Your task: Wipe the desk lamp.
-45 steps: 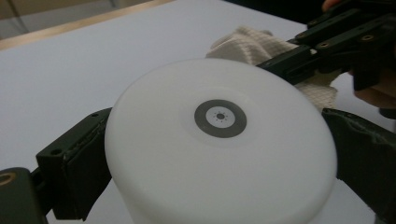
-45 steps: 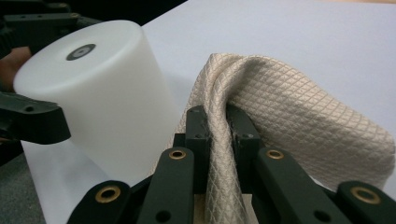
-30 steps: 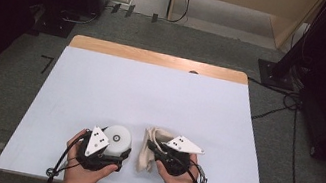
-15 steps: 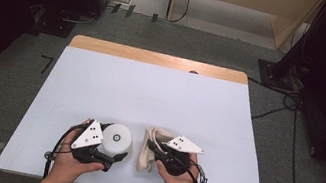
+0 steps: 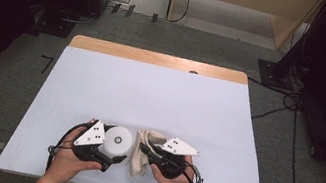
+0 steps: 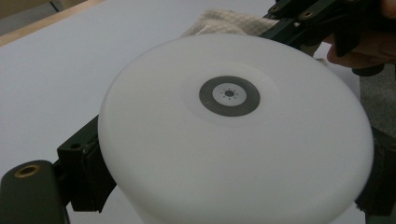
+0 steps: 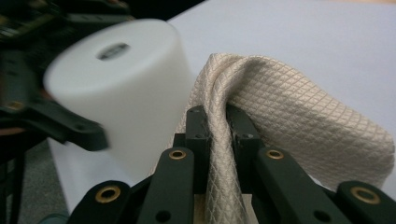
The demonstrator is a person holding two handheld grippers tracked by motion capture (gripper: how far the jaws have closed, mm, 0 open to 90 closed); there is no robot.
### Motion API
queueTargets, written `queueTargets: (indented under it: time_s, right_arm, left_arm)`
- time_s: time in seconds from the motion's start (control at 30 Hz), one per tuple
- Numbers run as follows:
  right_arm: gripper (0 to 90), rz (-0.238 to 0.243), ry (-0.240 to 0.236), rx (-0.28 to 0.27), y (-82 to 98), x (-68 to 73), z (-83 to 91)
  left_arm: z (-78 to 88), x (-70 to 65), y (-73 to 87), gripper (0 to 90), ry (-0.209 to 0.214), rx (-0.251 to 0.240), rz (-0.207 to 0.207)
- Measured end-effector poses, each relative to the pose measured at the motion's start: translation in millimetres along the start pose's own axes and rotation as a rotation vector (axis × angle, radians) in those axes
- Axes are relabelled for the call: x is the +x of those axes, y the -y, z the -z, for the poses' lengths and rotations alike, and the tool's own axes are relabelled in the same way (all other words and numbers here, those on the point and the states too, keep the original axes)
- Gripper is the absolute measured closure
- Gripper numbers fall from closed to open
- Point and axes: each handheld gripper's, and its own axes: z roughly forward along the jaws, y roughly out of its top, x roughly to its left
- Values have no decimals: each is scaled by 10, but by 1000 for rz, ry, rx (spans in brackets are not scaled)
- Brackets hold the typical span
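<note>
A wide white table (image 5: 150, 94) with a wooden far edge carries everything, and both hands work at its near edge. Left of the middle, the white plastic cylinder (image 5: 118, 140) with a small grey ring on its flat top sits between the fingers of the left gripper (image 5: 107, 152). In the left gripper view the black fingers (image 6: 84, 163) press against the cylinder's (image 6: 233, 130) round wall on either side, opened wide to span it, so the grip is closed on it.

Just right of the cylinder, nearly touching it, hangs the cream quilted cloth (image 5: 144, 151), bunched into a fold. The right gripper (image 5: 148, 151) has its fingers (image 7: 198, 135) closed almost fully together, pinching a narrow ridge of the cloth (image 7: 280, 112) between them; the rest of the fabric drapes over to the right and far side of the fingers. In the right gripper view the cylinder (image 7: 121, 88) stands just to the left of the cloth.
</note>
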Motion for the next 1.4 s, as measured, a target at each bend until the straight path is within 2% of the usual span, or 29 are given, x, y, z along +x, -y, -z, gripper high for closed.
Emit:
queueTargets:
  time_s: [0.23, 0.4, 0.57, 0.63, 0.8, 0.9, 1.03, 1.13, 1.4]
  right_arm:
    - [815, 63, -47, -91, -148, 233, 117]
    - [815, 69, -65, -95, -139, 258, 106]
    - [815, 43, -61, -55, -57, 178, 39]
    - [814, 33, -55, -18, 5, 139, -21]
    - [814, -39, -46, 78, 209, 19, -204]
    - [814, -62, -33, 133, 306, -25, -294]
    - [814, -87, -33, 150, 343, -51, -326]
    - [814, -63, -32, 133, 300, -26, -295]
    - [814, -9, -54, -3, 24, 92, -60]
  left_arm:
    - [-2, 2, 5, 85, 2, 0, 9]
    - [-2, 5, 6, 84, 3, 1, 12]
    - [-5, 3, 9, 84, 0, -2, 14]
    - [-4, 3, 10, 84, 0, -1, 15]
    - [-6, -1, 9, 84, -2, -2, 16]
    - [-6, -1, 11, 84, -4, -3, 15]
    - [-6, -2, 13, 84, -4, -4, 15]
    - [-6, -2, 15, 84, -3, -5, 16]
    - [-8, -5, 13, 84, -6, -4, 17]
